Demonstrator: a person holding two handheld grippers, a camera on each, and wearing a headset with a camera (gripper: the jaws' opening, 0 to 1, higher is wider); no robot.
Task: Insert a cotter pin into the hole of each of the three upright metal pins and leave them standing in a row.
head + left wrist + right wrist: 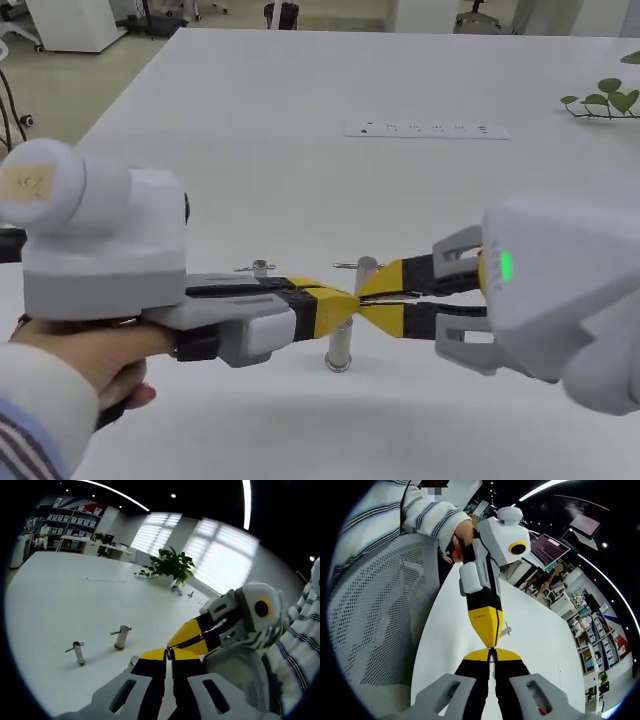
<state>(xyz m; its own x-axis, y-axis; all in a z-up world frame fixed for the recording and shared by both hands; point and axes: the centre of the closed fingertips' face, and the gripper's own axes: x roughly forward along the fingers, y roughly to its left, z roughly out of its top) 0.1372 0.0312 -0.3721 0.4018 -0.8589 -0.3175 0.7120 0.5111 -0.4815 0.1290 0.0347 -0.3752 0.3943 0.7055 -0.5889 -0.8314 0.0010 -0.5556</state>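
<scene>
Three upright metal pins stand on the white table [300, 130]. The far two, pin [262, 268] and pin [366, 266], each carry a cotter pin through the top; in the left gripper view they are pin [78, 652] and pin [121, 637]. The near pin [340, 345] stands just under the meeting tips, its top hidden; it also peeks beside my left jaw, pin [132, 662]. My left gripper [345, 303] and right gripper [365, 303] are both shut, tip to tip. Whether anything is pinched between them is too small to tell. The right gripper view shows the left gripper [491, 641] against my right gripper [492, 653].
A white power strip [425, 129] lies further back on the table. A small green plant [605, 100] sits at the far right edge. A person's hand [80, 360] and striped sleeve hold the left gripper at the near left.
</scene>
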